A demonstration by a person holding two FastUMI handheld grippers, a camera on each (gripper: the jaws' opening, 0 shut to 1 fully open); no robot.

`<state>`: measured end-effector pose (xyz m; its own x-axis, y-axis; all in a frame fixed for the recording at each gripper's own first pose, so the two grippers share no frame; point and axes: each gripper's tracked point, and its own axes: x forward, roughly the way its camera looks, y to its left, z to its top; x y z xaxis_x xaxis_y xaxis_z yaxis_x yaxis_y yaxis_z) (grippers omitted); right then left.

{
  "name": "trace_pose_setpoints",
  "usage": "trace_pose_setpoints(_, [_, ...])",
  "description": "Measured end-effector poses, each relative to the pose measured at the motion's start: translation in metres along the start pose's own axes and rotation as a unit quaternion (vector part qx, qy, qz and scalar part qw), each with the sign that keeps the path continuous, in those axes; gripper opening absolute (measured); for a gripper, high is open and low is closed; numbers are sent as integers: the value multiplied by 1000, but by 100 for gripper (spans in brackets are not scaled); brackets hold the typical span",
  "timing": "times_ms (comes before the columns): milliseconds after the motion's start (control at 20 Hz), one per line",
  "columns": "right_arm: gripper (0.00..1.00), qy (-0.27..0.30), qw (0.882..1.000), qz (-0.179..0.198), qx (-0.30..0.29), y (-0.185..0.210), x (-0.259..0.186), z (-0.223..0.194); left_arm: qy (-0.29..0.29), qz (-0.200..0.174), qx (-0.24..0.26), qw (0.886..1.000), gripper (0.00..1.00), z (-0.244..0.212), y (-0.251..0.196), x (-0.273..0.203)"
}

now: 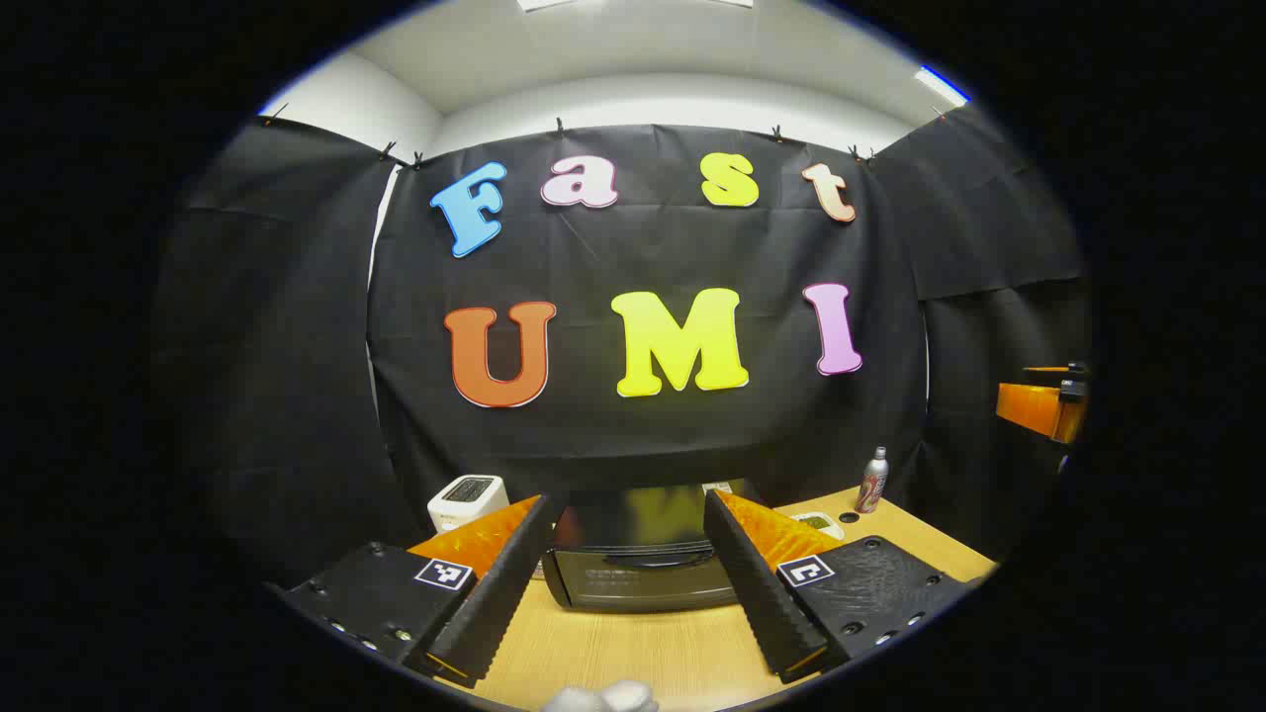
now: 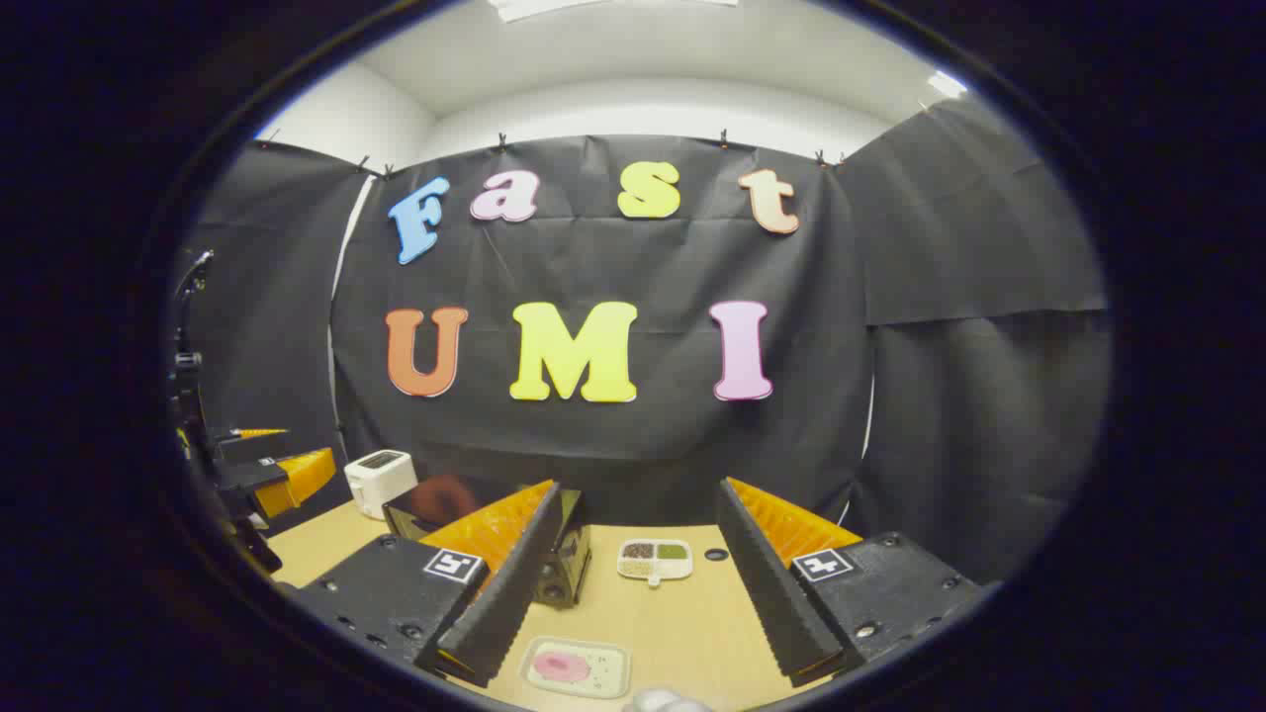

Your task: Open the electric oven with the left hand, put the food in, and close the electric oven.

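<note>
Black cloth walls the booth on all sides, and a light wooden table fills the lower part of both views.

Left tongs: my two fingers stand wide apart and hold nothing. The black electric oven with a dark glass door sits dead ahead between them, lower centre of the left gripper view, door closed. Its bar handle runs crosswise in the frame, level with the table, on the door's front face. I judge the left tongs the nearer to the handle; a straight advance should bring the fingers over and under the bar.

Right tongs: fingers likewise spread, empty. A pale rectangular tray carrying a pink round of food lies on the table just below the gap between them, at the bottom of the right gripper view. The oven shows at lower left there, partly hidden behind my left finger.

Other items: a white toaster left of the oven, a small white divided dish beyond the tray, and a slim metal can at the right in the left gripper view.

Step judged: door not yet opened.
</note>
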<state>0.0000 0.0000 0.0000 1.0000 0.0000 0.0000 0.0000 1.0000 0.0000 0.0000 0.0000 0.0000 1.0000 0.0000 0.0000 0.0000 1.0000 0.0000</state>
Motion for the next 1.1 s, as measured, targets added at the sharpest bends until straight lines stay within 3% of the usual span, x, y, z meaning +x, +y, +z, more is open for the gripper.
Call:
trace_pose_setpoints(100, [96, 0, 1000, 1, -1, 3, 0, 1, 3, -1, -6, 1000, 89, -3, 0, 4])
trace_pose_setpoints(150, [96, -2, 1000, 0, -1, 3, 0, 2, 1, -1, -6, 1000, 96, -2, 1, 7])
trace_pose_setpoints(650, [99, 3, 1000, -6, -3, 2, 6, -1, -10, -9, 0, 1000, 96, 0, -5, 25])
trace_pose_setpoints(850, [96, 7, 1000, -9, -4, 1, 8, -3, -5, -18, -8, 1000, 96, -15, -11, 42])
trace_pose_setpoints(900, [96, 8, 1000, -10, -5, 0, 9, -2, -2, -20, -9, 1000, 100, -21, -12, 48])
trace_pose_setpoints(1100, [96, 16, 1000, -21, -10, -7, 7, -2, 16, -25, -5, 1000, 96, -48, -22, 78])
